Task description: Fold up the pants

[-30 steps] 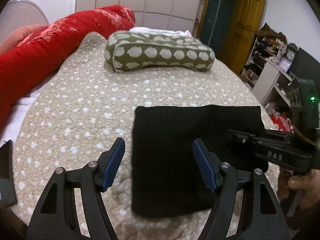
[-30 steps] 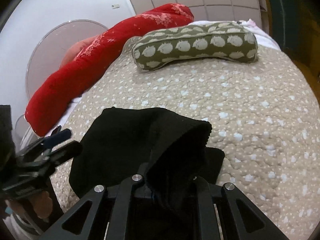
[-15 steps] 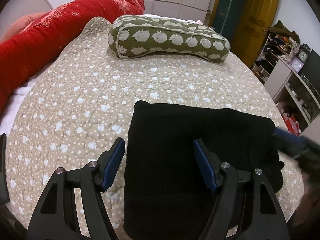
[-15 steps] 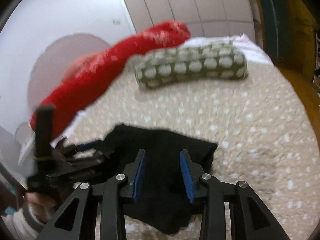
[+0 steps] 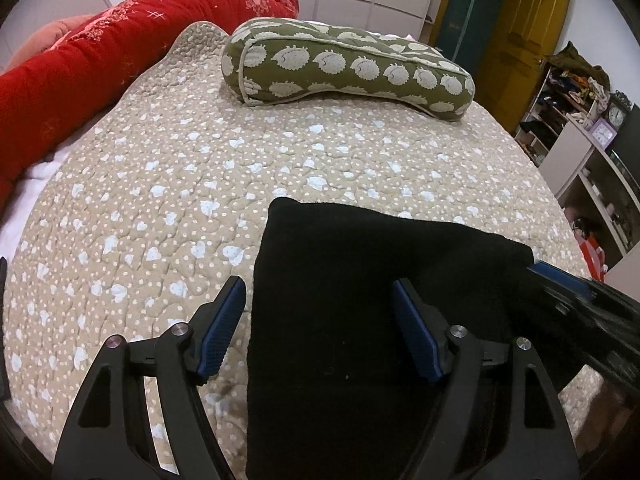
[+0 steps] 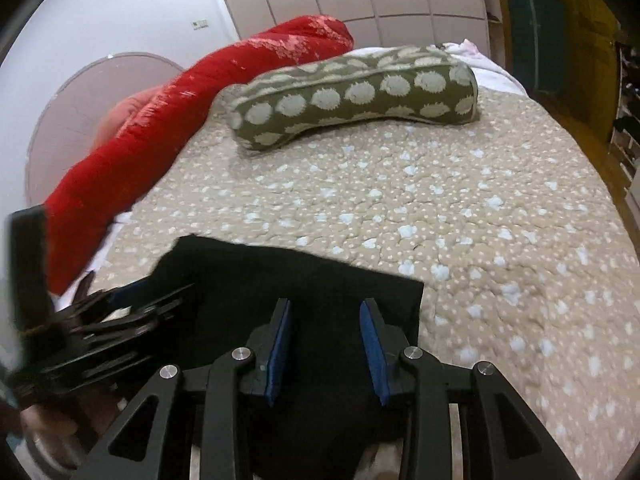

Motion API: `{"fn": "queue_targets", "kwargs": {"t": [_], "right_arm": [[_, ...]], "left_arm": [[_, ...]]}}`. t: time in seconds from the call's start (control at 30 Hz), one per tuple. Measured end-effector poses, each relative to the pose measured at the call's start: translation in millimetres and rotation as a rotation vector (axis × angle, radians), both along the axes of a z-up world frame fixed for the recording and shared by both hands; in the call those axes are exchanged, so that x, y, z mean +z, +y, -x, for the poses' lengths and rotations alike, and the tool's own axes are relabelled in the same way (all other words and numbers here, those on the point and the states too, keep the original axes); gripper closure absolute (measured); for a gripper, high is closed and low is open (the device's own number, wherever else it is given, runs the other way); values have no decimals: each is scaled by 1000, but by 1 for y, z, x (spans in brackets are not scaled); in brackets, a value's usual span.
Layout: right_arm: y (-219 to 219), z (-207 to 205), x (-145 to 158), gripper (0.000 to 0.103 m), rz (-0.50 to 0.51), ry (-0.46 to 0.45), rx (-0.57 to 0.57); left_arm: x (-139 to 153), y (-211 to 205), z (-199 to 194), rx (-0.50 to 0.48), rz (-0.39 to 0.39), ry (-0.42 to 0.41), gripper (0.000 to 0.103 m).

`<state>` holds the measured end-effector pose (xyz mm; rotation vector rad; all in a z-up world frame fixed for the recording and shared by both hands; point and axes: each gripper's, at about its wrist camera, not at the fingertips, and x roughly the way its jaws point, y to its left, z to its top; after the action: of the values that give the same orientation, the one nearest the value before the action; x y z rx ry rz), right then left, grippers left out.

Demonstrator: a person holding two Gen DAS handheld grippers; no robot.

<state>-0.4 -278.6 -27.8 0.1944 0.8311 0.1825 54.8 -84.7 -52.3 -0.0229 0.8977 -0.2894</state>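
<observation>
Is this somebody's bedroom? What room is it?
Most likely a bedroom. There is a bed with a spotted beige quilt, a green pillow lying on it, a rolled red blanket along its side, and shelves holding clocks by the wall.

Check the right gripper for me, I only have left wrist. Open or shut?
Observer: Open. The right gripper has its pads well apart.
Operator: Any cloth between them?
Observer: None pinched. The pants lie under it on the quilt.
Operator: Is the pants' far right corner tidy?
Observer: Yes, it's square and flat on the quilt, just right of the gripper.
</observation>
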Motion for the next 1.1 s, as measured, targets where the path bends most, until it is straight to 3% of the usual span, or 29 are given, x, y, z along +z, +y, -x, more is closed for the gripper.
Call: {"fn": "queue_targets", "kwargs": {"t": [0.13, 0.33, 0.43, 0.63, 0.9, 1.1], "right_arm": [[13, 32, 10, 69, 27, -38, 38], [30, 47, -19, 68, 119, -4, 54], [33, 48, -15, 68, 140, -5, 53], [6, 54, 2, 59, 31, -34, -33], [-26, 45, -14, 53, -123, 16, -122], [-26, 36, -21, 52, -120, 42, -140]], "left_arm": [[0, 1, 1, 6, 2, 1, 27], [0, -2, 5, 5, -6, -3, 26], [0, -3, 6, 11, -13, -2, 26], [8, 2, 14, -11, 4, 6, 26], [13, 27, 16, 8, 98, 47, 26], [7, 30, 16, 8, 109, 60, 26]]}}
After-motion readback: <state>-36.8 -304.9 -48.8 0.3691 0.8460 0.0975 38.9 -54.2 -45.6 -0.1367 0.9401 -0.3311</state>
